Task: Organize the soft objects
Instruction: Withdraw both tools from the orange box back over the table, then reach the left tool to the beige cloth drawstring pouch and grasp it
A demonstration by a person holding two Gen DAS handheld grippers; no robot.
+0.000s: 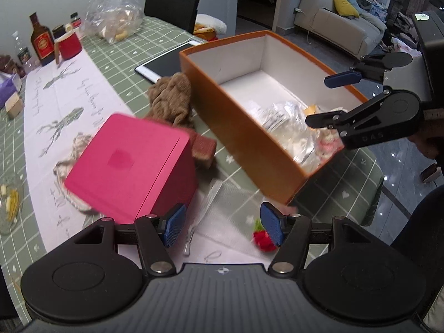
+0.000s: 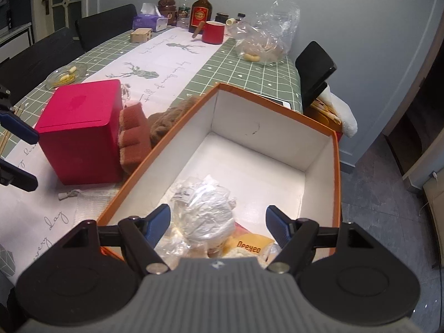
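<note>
- Soft objects are being gathered into the open orange cardboard box with a white inside (image 2: 319,149), which stands on the green checked worktop (image 2: 249,66); several clear-plastic-wrapped soft items (image 2: 202,211) already lie at the near end of the box.
- Outside the box, three soft things are counted against its long side: one crumpled brown knitted cloth (image 1: 172,97), one rust-brown plush toy sofa (image 2: 133,136), and one small red and green knitted piece (image 1: 263,236) near the box's near corner.
- One closed pink cube-shaped box (image 1: 130,166) stands beside the orange box, touching the plush sofa.
- Two grippers are counted. The left gripper (image 1: 222,224) is spread with nothing between its blue pads, above the worktop between the pink box and the orange box, close to the red knitted piece.
- The right gripper (image 2: 219,224) is also spread and empty, held over the wrapped items at the near end of the orange box.
- The step in hand is judged to be a reach for the next loose item after a deposit.
- For the next move, the left gripper would need to be lowered astride the red knitted piece and closed lightly, since thin knit is easily missed against the worktop.
</note>
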